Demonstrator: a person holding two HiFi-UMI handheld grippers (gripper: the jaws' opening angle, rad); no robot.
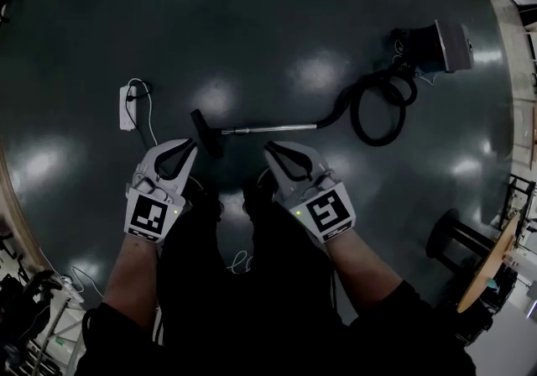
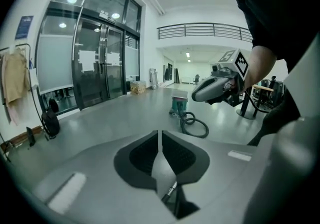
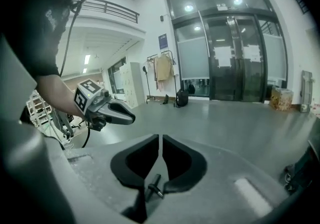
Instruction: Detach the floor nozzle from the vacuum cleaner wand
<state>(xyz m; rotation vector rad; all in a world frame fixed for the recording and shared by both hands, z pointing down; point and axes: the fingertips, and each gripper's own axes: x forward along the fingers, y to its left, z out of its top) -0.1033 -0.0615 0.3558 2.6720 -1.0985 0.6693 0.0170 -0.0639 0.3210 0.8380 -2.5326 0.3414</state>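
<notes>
Ahead: floor nozzle (image 1: 205,133) w/ wand (image 1: 268,128).

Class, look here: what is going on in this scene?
A person holding two grippers stands over a vacuum cleaner lying on the dark floor. The left gripper and right gripper hover above the floor nozzle, touching nothing, jaws almost together and empty. The nozzle is still on the wand.
</notes>
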